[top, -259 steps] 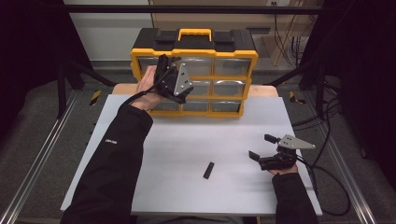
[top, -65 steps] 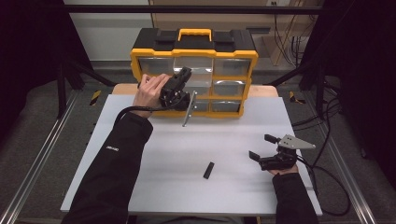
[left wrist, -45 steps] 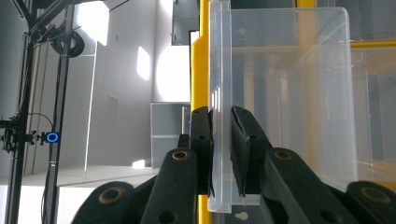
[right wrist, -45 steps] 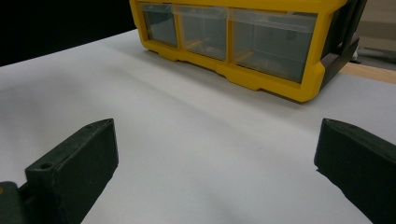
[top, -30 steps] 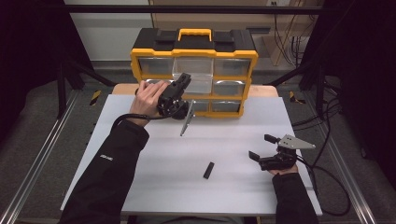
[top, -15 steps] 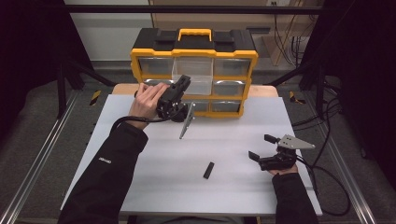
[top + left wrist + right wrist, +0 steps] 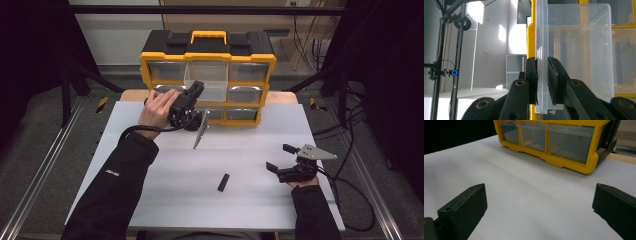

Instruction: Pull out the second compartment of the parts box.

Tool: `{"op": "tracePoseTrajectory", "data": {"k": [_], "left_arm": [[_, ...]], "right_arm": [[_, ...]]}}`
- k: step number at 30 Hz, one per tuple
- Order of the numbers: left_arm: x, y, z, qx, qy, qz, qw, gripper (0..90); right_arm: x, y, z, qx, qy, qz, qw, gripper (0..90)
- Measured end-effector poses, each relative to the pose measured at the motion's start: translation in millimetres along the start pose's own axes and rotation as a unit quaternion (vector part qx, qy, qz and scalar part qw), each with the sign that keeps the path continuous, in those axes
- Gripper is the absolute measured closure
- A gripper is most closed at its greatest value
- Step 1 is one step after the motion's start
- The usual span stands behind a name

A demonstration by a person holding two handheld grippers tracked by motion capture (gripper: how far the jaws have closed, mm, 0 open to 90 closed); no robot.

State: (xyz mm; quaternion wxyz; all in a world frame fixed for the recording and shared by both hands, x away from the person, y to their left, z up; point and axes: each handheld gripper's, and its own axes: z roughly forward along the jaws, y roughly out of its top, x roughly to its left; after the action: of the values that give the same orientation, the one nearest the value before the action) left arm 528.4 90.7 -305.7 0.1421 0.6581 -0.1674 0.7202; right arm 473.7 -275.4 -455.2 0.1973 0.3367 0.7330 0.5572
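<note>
A yellow and black drawer organizer (image 7: 207, 56) stands at the back of the table. Its clear top middle drawer (image 7: 206, 82) sticks out toward me. My left gripper (image 7: 196, 89) is turned on its side and shut on that drawer's front wall. In the left gripper view the two black jaws (image 7: 542, 61) pinch the clear drawer (image 7: 579, 50) wall, with the yellow organizer frame (image 7: 531, 37) behind. My right gripper (image 7: 280, 157) rests on the table at the right, open, with nothing between its jaws. The right gripper (image 7: 539, 195) view looks across the white surface to the organizer (image 7: 564, 161).
A small black piece (image 7: 223, 182) lies on the white table sheet (image 7: 150, 200) between the two hands. Cables trail off the table's right edge (image 7: 350, 190). Metal rails (image 7: 45, 165) run along both sides.
Since the oldest frame the left gripper has turned onto its side and taken hold of the top middle drawer, which now stands pulled out. Over the last second nothing has moved. The right hand stayed still.
</note>
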Motion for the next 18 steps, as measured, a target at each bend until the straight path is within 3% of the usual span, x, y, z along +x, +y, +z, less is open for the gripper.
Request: {"op": "tracePoseTrajectory", "data": {"k": [11, 16, 18], "left_arm": [[8.3, 1.6, -0.3, 0.008, -0.028, -0.017, 0.9994, 76.8], [16.4, 2.5, -1.2, 0.016, -0.055, -0.066, 0.9962, 73.8], [20.0, 2.9, -2.4, 0.023, -0.067, -0.096, 0.9928, 70.0]], "right_arm": [[-0.1, 0.0, 0.0, 0.000, 0.000, 0.001, 1.0000, 0.2], [-0.2, 0.0, 0.0, 0.000, 0.000, 0.001, 1.0000, 0.3], [-0.1, 0.0, -0.1, -0.001, 0.000, 0.001, 1.0000, 0.3]]}}
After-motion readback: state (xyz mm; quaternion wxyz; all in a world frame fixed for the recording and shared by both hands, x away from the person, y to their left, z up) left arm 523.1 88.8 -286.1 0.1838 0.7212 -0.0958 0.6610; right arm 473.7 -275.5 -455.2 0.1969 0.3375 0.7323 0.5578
